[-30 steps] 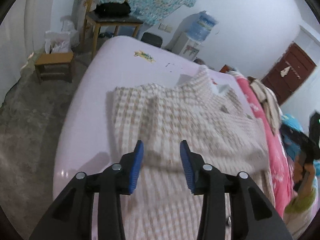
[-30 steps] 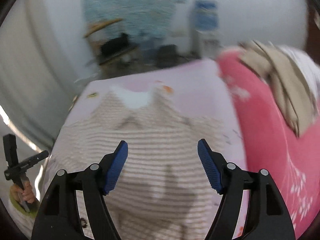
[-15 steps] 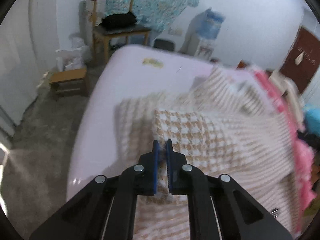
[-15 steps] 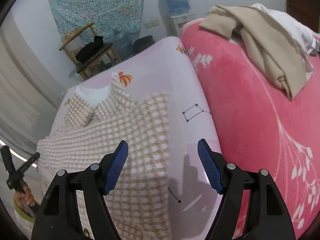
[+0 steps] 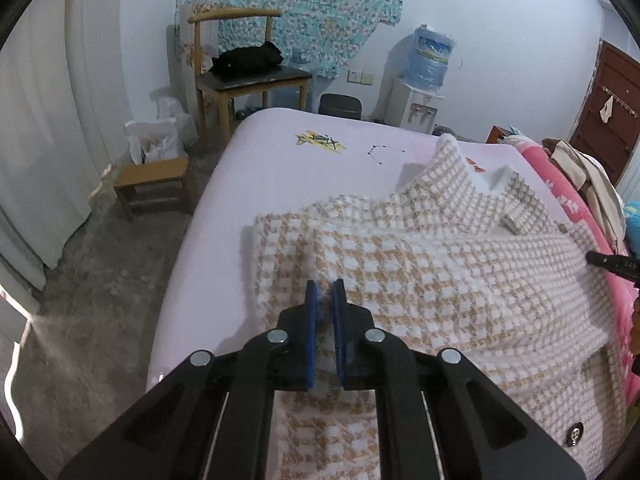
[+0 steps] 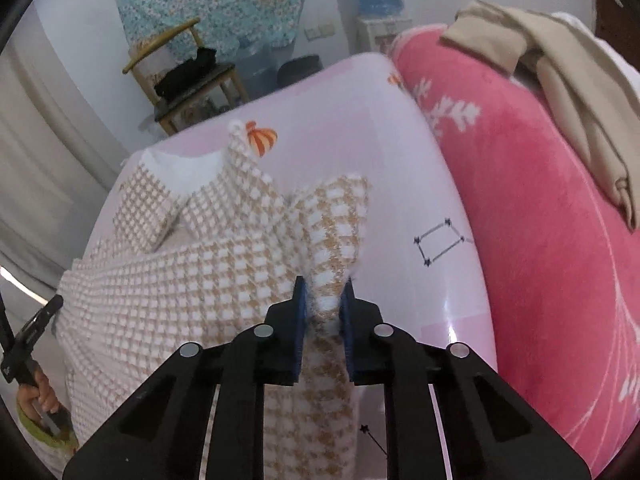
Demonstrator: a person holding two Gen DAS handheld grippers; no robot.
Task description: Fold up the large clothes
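Observation:
A large beige-and-white houndstooth coat lies on the pale pink bed, collar towards the far end. My left gripper is shut on the coat's left edge and holds that fold lifted. In the right wrist view the same coat spreads to the left. My right gripper is shut on the coat's right edge, which bunches up between the blue pads.
A pink blanket with beige clothes on it runs along the bed's right side. A wooden chair, a small stool, a bin and a water dispenser stand beyond the bed. Grey floor lies left.
My left gripper closed on the coat's left edge and lifted it. My right gripper, open half a second ago, has closed on the coat's right edge and raised it.

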